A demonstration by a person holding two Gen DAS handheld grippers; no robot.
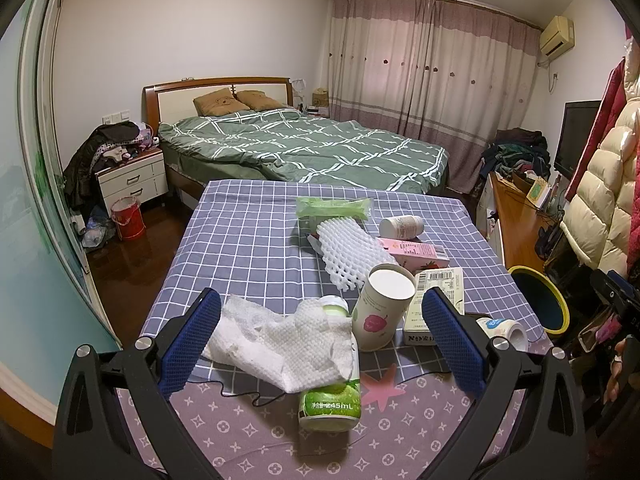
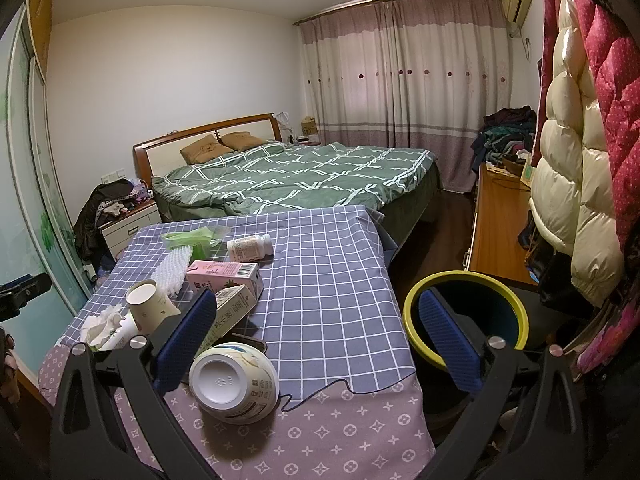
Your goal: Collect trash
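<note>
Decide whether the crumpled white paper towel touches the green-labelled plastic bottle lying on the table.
Touching. The left wrist view shows the crumpled white paper towel draped directly over the green-labelled plastic bottle, covering its upper half with no gap.

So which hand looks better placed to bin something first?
The right gripper, I'd guess: its open jaws already frame the overturned white cup, and the yellow-rimmed bin sits just beside the table. The left gripper is farther from it.

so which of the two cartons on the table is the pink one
The pink carton is the farther one, lying flat next to the white foam net. The other carton, white and green, lies nearer the right gripper.
</note>
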